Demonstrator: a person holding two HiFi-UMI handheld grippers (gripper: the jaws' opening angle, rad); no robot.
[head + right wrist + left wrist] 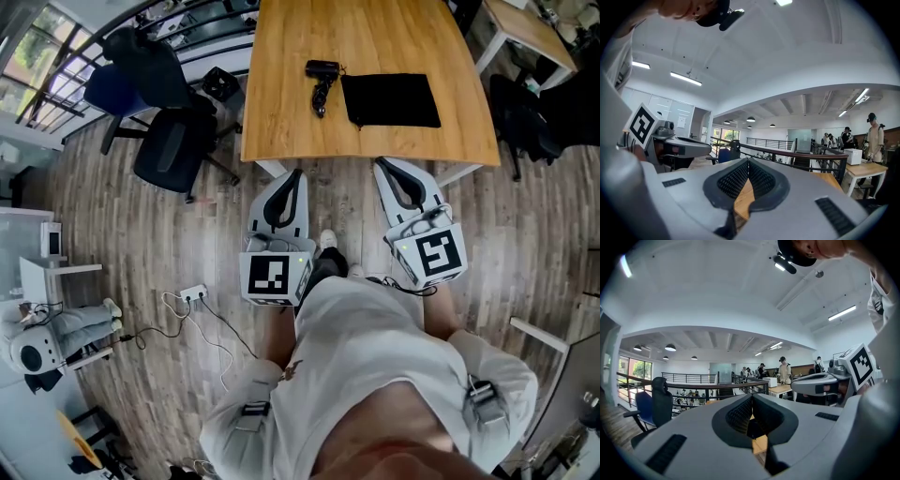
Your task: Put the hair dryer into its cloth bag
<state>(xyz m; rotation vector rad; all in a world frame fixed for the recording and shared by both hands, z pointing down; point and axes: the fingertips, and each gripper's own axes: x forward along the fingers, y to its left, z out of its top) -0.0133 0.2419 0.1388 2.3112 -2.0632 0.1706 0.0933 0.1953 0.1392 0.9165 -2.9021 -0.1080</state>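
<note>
A black hair dryer lies on the wooden table, its handle pointing toward me. Just right of it a black cloth bag lies flat. Both grippers hang over the floor in front of the table's near edge, well short of both things. My left gripper is shut with nothing in it, and its tip points at the table edge below the dryer. My right gripper is shut and empty too, below the bag. In the gripper views the left jaws and right jaws are pressed together, with only a strip of wood showing behind them.
A black office chair and a blue one stand left of the table. On the floor at my left lie a power strip and its cables. A second table and a dark chair stand on the right.
</note>
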